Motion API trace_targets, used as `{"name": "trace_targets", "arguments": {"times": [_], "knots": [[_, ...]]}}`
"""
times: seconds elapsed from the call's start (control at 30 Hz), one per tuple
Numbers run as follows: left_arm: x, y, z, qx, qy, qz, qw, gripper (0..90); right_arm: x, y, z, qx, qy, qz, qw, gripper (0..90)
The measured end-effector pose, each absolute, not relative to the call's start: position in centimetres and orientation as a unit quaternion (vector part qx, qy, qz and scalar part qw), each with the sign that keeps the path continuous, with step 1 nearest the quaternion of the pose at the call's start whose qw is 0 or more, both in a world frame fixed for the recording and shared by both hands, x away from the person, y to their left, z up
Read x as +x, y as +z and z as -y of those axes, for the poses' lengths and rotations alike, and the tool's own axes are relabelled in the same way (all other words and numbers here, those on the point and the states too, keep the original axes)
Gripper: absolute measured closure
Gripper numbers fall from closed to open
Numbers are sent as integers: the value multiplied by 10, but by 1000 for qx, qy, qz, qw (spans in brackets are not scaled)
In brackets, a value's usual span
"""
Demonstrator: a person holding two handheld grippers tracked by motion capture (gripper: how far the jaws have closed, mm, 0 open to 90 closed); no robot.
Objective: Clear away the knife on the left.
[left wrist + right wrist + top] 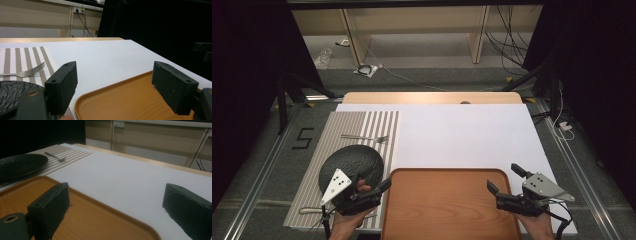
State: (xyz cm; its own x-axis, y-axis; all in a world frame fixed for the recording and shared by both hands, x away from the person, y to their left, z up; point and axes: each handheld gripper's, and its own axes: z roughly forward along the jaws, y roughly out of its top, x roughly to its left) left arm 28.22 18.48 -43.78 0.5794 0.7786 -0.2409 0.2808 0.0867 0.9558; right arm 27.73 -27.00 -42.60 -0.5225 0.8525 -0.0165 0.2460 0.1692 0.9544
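Now, on the left, the left gripper [379, 186] hangs at the wooden tray's [447, 210] left rim with jaws wide and nothing between them, just beside the black plate [357, 162] on the striped mat [337, 130]. Across at the tray's right rim, the right gripper [504, 180] gapes wide, empty too.

Tray [447, 205]: near edge cut off by frame bottom. Plate [362, 160]: near part hidden behind left gripper [374, 192]. Spoon-like handle [309, 210] partly hidden.
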Motion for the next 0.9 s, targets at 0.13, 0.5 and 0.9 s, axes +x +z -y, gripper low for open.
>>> {"name": "trace_targets", "arguments": {"times": [0.13,0.5,0.9], "knots": [[282,-438,-186,642,203,-413,614,210,277,-426,270,389,515,-703,298,89],[281,-437,-186,643,206,-411,613,210,276,-426,270,386,514,-705,300,92],[281,-434,-193,652,227,-411,595,208,276,-425,270,382,512,-709,299,92]]}}
